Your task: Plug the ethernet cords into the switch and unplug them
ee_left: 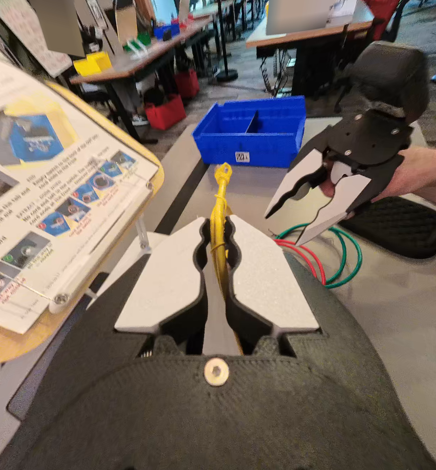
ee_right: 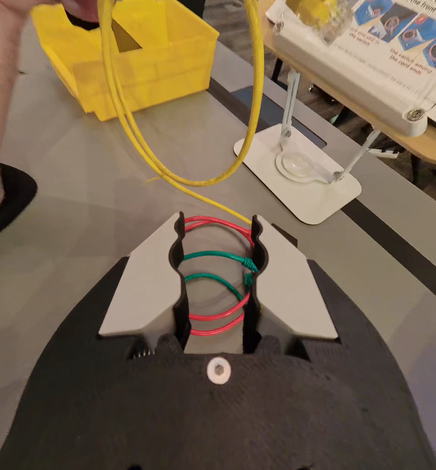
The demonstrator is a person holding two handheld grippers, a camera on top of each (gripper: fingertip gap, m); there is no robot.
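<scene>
**Yellow cord held, coils below**

My left gripper (ee_left: pixel 218 223) clamps the yellow cord (ee_left: pixel 220 203), lifted above the surface (ee_left: pixel 402 305). My right gripper (ee_right: pixel 218 223) hangs parted, empty, over red cord (ee_right: pixel 212 318) and green cord (ee_right: pixel 212 254) coils. Blue bin (ee_left: pixel 250 145) beyond.

Yellow cord (ee_left: pixel 219 229) lifted; red (ee_right: pixel 218 315), green (ee_right: pixel 212 254) coiled

Your left gripper (ee_left: pixel 217 223) hides the yellow cord (ee_left: pixel 220 201) behind its fingers, and in the right wrist view its loops run off the top edge. The red cord (ee_right: pixel 213 316) and green cord (ee_right: pixel 212 255) pass behind your right gripper (ee_right: pixel 218 223) fingers, so you cannot see their ends. The instruction sheet (ee_left: pixel 46 193) is blurred and cut off at the left
</scene>
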